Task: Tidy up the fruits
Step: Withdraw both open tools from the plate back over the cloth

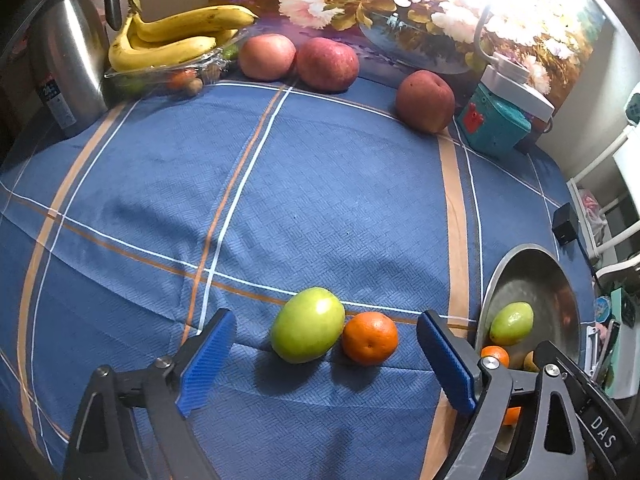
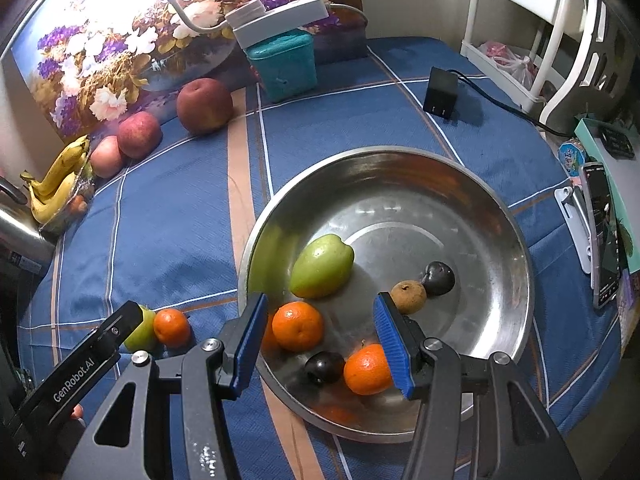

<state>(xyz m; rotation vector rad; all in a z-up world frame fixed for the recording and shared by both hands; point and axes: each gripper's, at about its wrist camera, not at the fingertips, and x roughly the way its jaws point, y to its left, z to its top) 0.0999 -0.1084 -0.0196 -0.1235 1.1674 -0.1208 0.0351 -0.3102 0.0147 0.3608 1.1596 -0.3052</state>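
On the blue checked cloth, a green fruit (image 1: 308, 324) and a small orange (image 1: 370, 338) lie touching each other. My left gripper (image 1: 326, 360) stands wide open around them, its blue pads clear of both. The steel bowl (image 2: 400, 154) holds another green fruit (image 2: 322, 266), two oranges (image 2: 298, 326) (image 2: 366, 368), two dark plums (image 2: 438, 278) and a brown fruit (image 2: 408, 298). Over the bowl's near rim my right gripper (image 2: 322, 344) hangs open, with nothing pressed between its pads. The right wrist view also shows the loose pair, the green fruit (image 2: 140, 332) half hidden by the left gripper's body.
Three red apples (image 1: 328, 64) and a bunch of bananas (image 1: 176, 36) on a clear tray line the far edge, beside a steel kettle (image 1: 68, 60). A teal box (image 2: 284, 64), a black charger (image 2: 440, 94) and a phone (image 2: 602, 232) sit around the bowl.
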